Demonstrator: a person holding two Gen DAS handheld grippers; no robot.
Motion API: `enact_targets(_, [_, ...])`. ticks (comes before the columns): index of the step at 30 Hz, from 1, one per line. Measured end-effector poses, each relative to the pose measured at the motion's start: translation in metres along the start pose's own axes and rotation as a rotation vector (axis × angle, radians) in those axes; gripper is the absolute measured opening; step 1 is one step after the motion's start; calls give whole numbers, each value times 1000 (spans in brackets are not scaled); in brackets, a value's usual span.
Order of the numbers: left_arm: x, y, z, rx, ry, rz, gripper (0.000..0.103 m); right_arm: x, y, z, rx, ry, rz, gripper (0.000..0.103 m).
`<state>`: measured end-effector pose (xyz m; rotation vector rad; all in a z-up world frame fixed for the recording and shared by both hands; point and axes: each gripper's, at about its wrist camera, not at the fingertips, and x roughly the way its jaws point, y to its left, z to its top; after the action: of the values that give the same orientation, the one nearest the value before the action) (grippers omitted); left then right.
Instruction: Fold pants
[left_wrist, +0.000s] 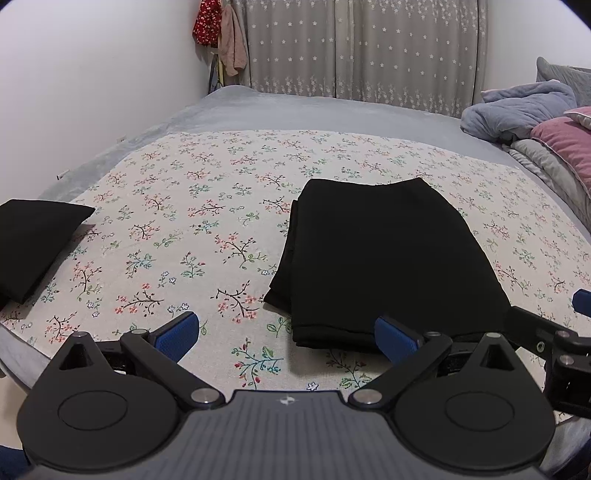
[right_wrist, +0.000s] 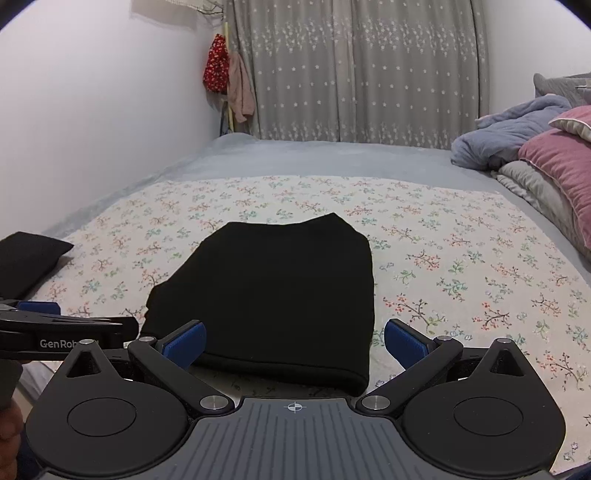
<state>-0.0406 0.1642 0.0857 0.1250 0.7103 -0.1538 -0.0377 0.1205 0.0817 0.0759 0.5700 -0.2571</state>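
Observation:
Black pants (left_wrist: 388, 254) lie folded into a compact rectangle on the floral bed sheet (left_wrist: 207, 236); they also show in the right wrist view (right_wrist: 273, 291). My left gripper (left_wrist: 286, 336) is open and empty, just short of the fold's near left corner. My right gripper (right_wrist: 293, 343) is open and empty, its blue pads (right_wrist: 188, 341) either side of the fold's near edge, not closed on it. The left gripper shows in the right wrist view (right_wrist: 37, 310), and the right gripper shows in the left wrist view (left_wrist: 581, 299).
Another folded black garment (left_wrist: 33, 243) lies at the sheet's left edge, also in the right wrist view (right_wrist: 26, 258). Pillows and a rumpled blue blanket (left_wrist: 524, 110) pile at the right. A wall runs along the left, and curtains (left_wrist: 362, 48) hang behind the bed.

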Motion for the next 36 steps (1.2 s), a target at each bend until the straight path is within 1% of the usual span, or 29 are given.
enact_targets(11, [2,-3,-1,14,9,2,103,3,-5,-1,29,14,-1,103])
enact_targets(24, [1,-6,-1,34,-10,-1,103,6,-2,-2,24,23,-1,103])
enact_targets(36, [3,-10,-3,45,0,-13,103,6,-2,-2,23,22,-3,103])
